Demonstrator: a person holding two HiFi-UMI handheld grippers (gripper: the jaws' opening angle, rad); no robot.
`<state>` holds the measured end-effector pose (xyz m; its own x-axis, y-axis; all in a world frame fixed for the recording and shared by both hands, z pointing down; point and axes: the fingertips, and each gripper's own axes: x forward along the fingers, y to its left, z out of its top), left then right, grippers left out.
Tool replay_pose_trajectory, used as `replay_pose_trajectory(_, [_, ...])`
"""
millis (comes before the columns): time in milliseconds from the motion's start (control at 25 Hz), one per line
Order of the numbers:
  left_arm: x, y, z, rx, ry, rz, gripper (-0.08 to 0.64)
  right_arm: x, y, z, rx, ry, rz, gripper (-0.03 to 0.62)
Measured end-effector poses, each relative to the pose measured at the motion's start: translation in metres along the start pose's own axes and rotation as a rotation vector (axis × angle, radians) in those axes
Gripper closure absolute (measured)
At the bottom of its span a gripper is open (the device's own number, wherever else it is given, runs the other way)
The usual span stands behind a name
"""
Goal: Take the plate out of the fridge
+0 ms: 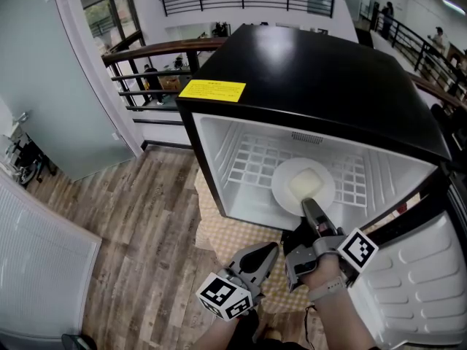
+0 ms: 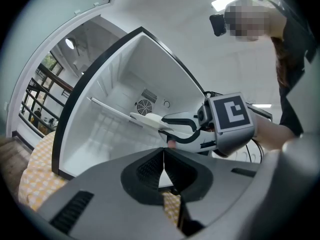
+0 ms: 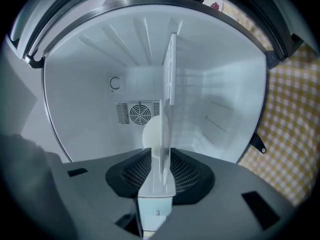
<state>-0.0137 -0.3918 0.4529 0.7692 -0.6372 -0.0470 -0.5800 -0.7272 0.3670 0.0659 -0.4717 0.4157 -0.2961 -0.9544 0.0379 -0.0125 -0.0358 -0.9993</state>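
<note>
Nearest the head camera, the left gripper [image 1: 271, 252] hangs in front of the fridge opening above a yellow-and-white checked cloth [image 1: 232, 238], its jaws pressed together with nothing between them. Just beside it, the right gripper [image 1: 308, 204] reaches into the small black fridge with the white interior [image 1: 314, 71]. Its jaws are clamped on the near rim of the round white plate [image 1: 303, 184]. The plate lies flat on the white wire shelf [image 1: 248, 159] inside the compartment, towards the front edge. In the right gripper view the plate [image 3: 156, 134] appears edge-on between the jaws. The white-lined fridge door [image 1: 416, 268] stands open on the right. A yellow label [image 1: 212, 90] sits on the fridge top.
</note>
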Motion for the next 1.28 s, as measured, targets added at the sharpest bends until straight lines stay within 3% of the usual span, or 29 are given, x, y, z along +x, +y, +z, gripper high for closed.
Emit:
replay_pose_trajectory(160, [0.001,0.001,-0.002,-0.003,0.002,0.0,0.551,-0.004,-0.006,-0.003,0.015,-0.004,-0.016,0.529])
replay_pose_trajectory(840, [0.002,-0.001,-0.005,-0.01,0.013,-0.002,0.551,-0.006,-0.009,0.002,0.042,-0.029,0.011,0.529])
replay_pose_trajectory(1280, [-0.008,-0.003,-0.003,-0.009,0.01,0.009,0.551,-0.016,-0.005,-0.005,-0.004,-0.016,0.022,0.534])
